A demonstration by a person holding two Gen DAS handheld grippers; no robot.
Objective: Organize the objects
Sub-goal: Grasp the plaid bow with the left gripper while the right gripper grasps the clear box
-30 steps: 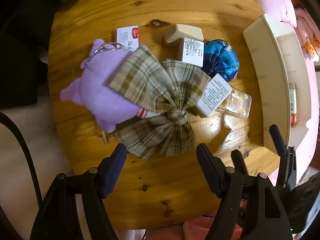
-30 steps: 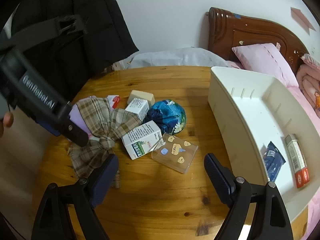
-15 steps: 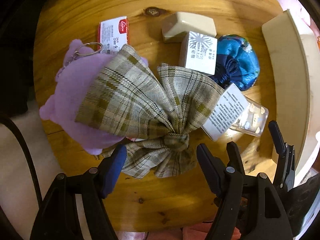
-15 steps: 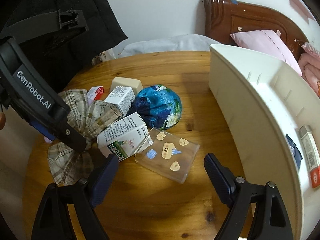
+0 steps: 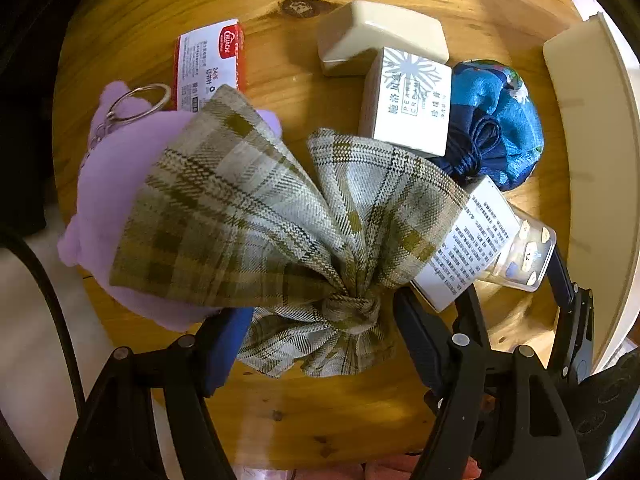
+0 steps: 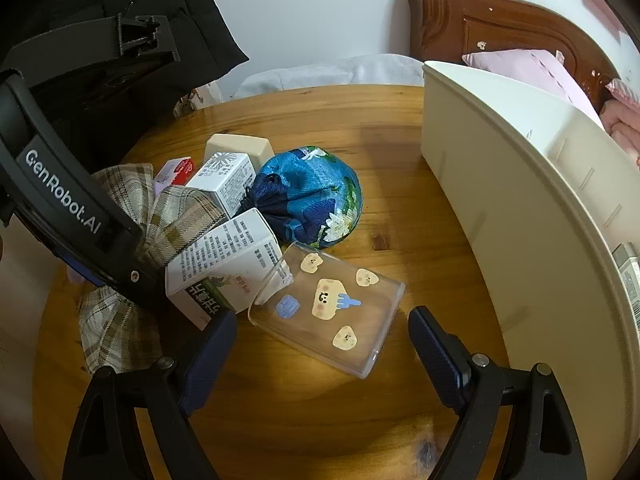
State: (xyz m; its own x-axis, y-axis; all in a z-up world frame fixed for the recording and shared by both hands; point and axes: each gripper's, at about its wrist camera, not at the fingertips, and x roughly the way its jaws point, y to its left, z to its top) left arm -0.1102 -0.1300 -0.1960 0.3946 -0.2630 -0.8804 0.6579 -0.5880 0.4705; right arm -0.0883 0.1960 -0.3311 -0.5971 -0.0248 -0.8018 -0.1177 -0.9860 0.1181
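Note:
A plaid fabric bow (image 5: 300, 220) lies across a purple plush keychain (image 5: 116, 200) on the round wooden table (image 5: 320, 412). My left gripper (image 5: 320, 328) is open, its fingers on either side of the bow's knot without pressing it. A clear case with cartoon stickers (image 6: 328, 308) leans on a white carton (image 6: 224, 268). My right gripper (image 6: 320, 344) is open just in front of the case, one finger near each end. Behind these sit a blue pouch (image 6: 312, 196), a white box (image 5: 408, 100), a beige box (image 5: 380, 36) and a red-and-white packet (image 5: 208, 64).
A tall white bin (image 6: 500, 184) stands on the table's right side with a packet (image 6: 628, 272) inside it. A bed with a wooden headboard (image 6: 480, 20) and pink pillow (image 6: 528, 64) lies behind. A black jacket (image 6: 120, 0) hangs at the back left.
Both grippers have come down and closer to the pile. The bow's knot now sits between the left fingers, and the clear case lies just ahead of the right fingers. Neither opening has changed.

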